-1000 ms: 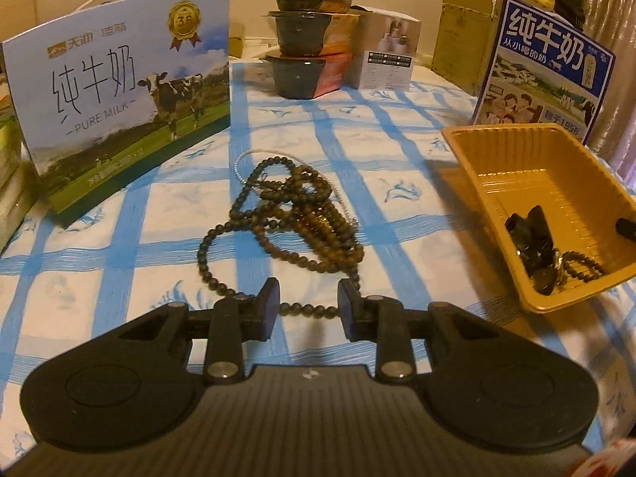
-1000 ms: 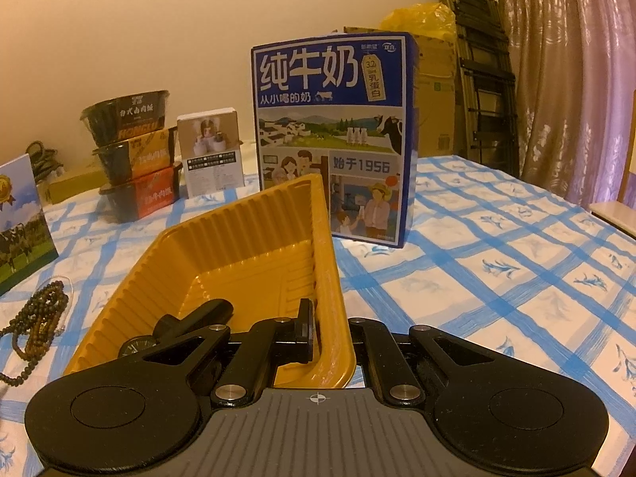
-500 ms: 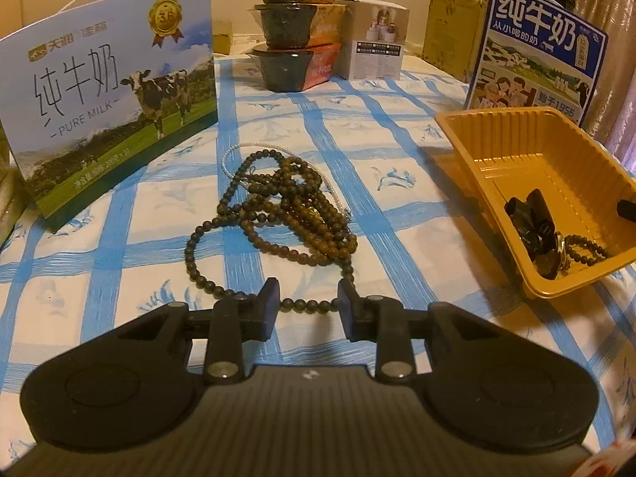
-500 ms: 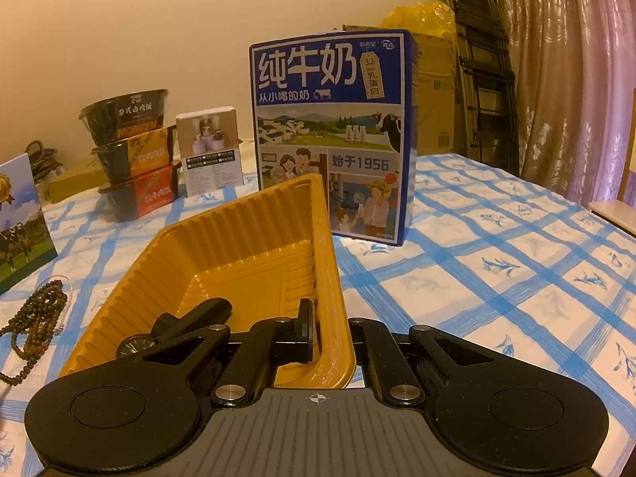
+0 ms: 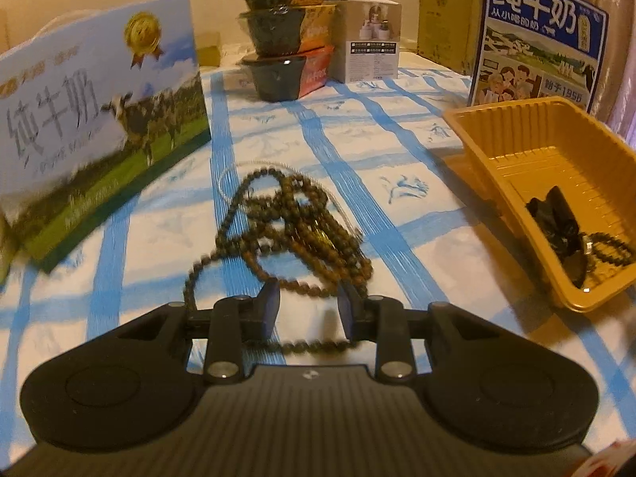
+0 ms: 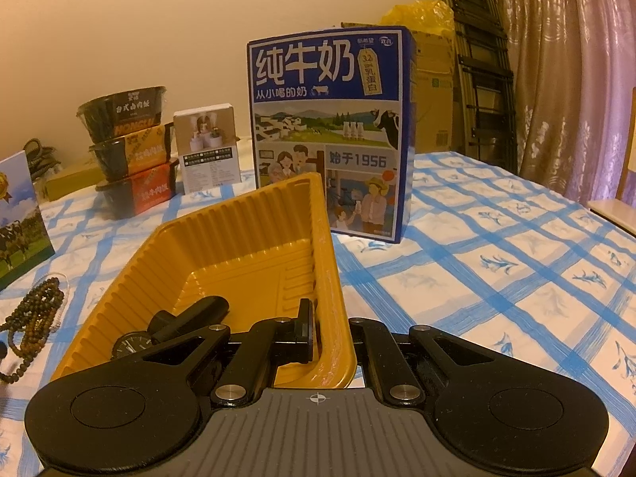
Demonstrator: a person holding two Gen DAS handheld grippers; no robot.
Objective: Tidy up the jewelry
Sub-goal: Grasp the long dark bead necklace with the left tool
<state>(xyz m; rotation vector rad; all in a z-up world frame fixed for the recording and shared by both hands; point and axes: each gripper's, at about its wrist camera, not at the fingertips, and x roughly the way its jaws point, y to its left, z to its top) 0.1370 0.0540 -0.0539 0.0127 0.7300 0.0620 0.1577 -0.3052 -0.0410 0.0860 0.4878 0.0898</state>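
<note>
A tangle of brown bead necklaces (image 5: 294, 230) lies on the blue-checked cloth, with a thin silvery chain under its far side. My left gripper (image 5: 310, 303) hangs low over the near edge of the pile. Its jaws stand apart, and a bead strand runs across the gap without being pinched. The same beads (image 6: 35, 318) show at the left of the right wrist view. My right gripper (image 6: 332, 334) is shut on the near right wall of the yellow tray (image 6: 238, 238), one finger inside and one outside. In the tray (image 5: 516, 107) lie a black watch (image 6: 133, 344) and a dark bead bracelet (image 5: 608, 246).
A light blue milk box (image 5: 99, 119) stands left of the beads. A dark blue milk carton (image 6: 330, 135) stands just behind the tray. Stacked black food bowls (image 5: 282, 35) and a small white box (image 5: 369, 47) sit at the back. A folded ladder (image 6: 481, 79) and curtain are at the far right.
My left gripper has moved forward and rolled a little, so the near bead strands now sit between and under its fingers. The right gripper and the tray have not moved.
</note>
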